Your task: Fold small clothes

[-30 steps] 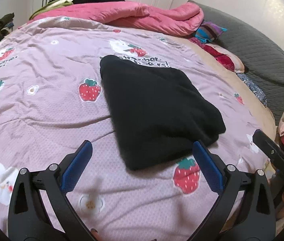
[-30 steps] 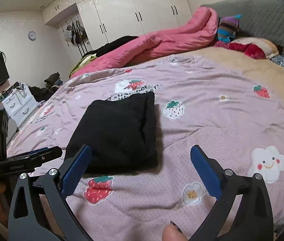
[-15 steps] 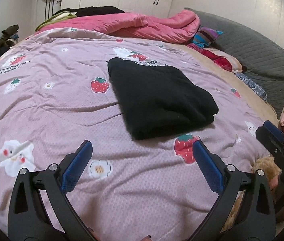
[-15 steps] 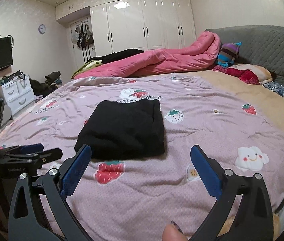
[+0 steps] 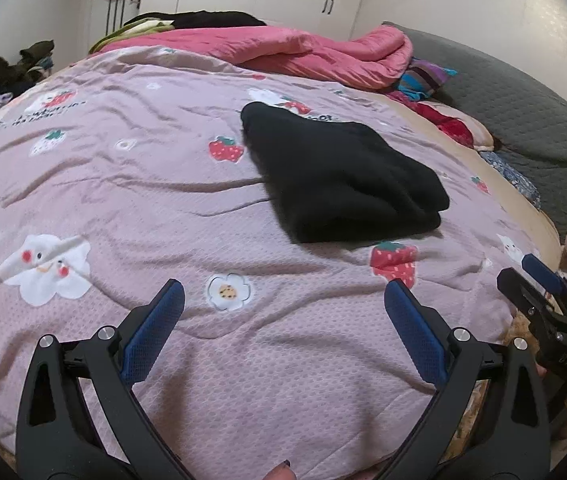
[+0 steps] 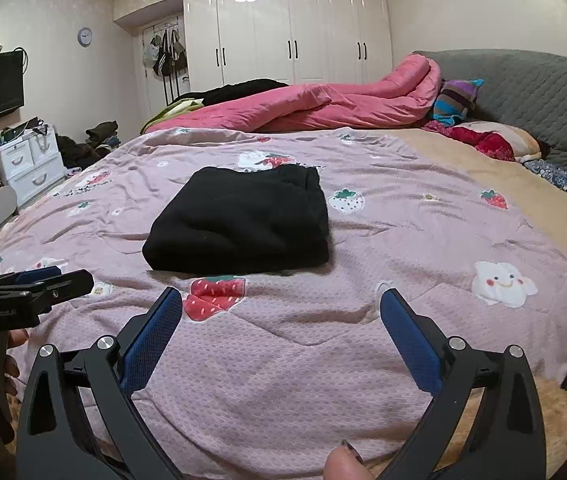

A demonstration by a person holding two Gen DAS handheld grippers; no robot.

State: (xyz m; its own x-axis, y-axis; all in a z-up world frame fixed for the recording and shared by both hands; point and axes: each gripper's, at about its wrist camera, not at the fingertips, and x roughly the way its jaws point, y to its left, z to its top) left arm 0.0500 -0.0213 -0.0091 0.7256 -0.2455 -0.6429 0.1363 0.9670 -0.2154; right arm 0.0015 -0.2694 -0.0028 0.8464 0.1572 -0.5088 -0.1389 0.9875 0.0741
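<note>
The left gripper (image 5: 283, 300), black-framed with blue-padded fingers, is held with its jaws spread wide and nothing between them, above the near edge of the bed; the right gripper (image 6: 281, 304), of the same build, is likewise held wide apart and empty, near the same edge; each gripper is seen from the side in the other's view, the right one at the right border of the left wrist view and the left one at the left border of the right wrist view. The folded black fleece garment (image 5: 339, 178) is laid flat as a thick rectangular bundle on the mauve quilted bedspread printed with strawberries, clouds and flowers (image 5: 123, 184); it is well apart from both grippers, further up the bed, and is touched by neither; a red strawberry print (image 6: 213, 292) is seen just beside its near edge. A crumpled pink duvet (image 6: 323, 106) is heaped along the far side of the bed; a striped cushion (image 6: 453, 102) is set against the grey quilted headboard (image 6: 531, 88); white wardrobe doors (image 6: 291, 36) are seen behind; a fingertip with dark nail polish (image 6: 343, 460) is visible at the bottom edge of the right wrist view.
</note>
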